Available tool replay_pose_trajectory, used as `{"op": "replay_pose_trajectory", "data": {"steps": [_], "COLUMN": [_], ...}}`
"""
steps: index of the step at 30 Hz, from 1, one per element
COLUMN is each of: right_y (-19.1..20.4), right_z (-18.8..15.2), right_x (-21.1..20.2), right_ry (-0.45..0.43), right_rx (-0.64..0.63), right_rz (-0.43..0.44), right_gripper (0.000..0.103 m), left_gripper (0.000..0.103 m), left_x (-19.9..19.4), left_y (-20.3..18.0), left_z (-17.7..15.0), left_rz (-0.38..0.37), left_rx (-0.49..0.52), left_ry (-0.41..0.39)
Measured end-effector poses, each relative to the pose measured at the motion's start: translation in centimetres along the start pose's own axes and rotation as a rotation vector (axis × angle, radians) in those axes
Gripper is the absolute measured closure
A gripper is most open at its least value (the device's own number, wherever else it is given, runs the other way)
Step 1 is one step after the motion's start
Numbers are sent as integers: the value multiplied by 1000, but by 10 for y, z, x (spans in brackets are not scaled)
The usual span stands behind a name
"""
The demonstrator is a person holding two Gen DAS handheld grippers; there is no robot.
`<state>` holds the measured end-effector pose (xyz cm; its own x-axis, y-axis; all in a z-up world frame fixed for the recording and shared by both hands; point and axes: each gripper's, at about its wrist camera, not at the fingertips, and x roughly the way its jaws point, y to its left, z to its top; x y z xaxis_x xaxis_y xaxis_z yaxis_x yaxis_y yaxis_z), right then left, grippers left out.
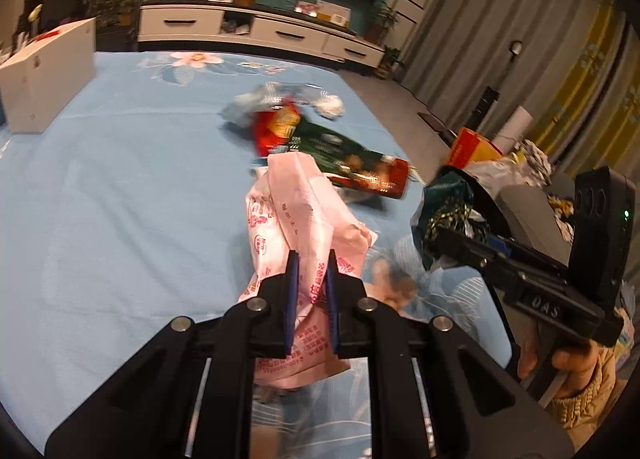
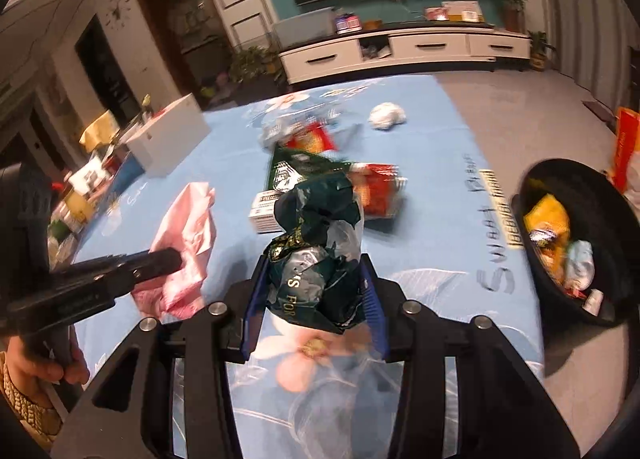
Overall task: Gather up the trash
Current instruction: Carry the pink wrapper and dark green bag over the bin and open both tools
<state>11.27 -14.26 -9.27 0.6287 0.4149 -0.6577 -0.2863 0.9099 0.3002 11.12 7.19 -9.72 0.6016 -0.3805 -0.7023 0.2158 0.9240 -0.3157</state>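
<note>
My left gripper is shut on a pink plastic wrapper and holds it over the blue tablecloth; the wrapper also shows in the right wrist view. My right gripper is shut on a crumpled dark green wrapper, which also shows in the left wrist view. More trash lies mid-table: a green and red snack bag, a red packet, a small white box, a white crumpled paper ball. A black trash bin stands off the table's right edge, holding several wrappers.
A white box sits at the table's left edge. A white TV cabinet stands beyond the table. Orange boxes and bags lie on the floor to the right.
</note>
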Motion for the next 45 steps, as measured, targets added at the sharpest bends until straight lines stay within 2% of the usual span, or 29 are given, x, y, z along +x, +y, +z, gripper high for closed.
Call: {"op": "replay_pose_trajectory", "data": {"steps": [10,18,28,35,38,40,41,42,45], "right_y": [-71,-134,-207,-237,-245,-252,-254,-256,-261], "right_z": [-6,-14,-27,-27,-26,-28,-28,-30,-34], "right_x": [-48,-71,-86,-78,-70,-66,-65,-64,-65], "right_ry": [-100,-166,-223,-226,-214,-206,-203,-200,-199], "right_rx": [135,266,419,475,491,513,519,526,541], "right_rz": [-93,-160,-242,-255,-264,-270,-271,-268,-268], "right_gripper": [59,59,59,58,53,46,39,36,31], "left_gripper": [89,89,89,87,78,62,45,34,28], "left_x": [19,39,100,150,173,183,188,190,190], "left_y": [-75,-135,-206,-242,-251,-254,-255,-255,-251], "left_z": [14,31,65,70,68,68,67,66,64], "left_rz": [-69,-126,-254,-285,-274,-271,-268,-271,-277], "left_rx": [145,254,337,358,359,355,354,351,345], "left_ry": [28,19,41,80,110,128,136,140,139]}}
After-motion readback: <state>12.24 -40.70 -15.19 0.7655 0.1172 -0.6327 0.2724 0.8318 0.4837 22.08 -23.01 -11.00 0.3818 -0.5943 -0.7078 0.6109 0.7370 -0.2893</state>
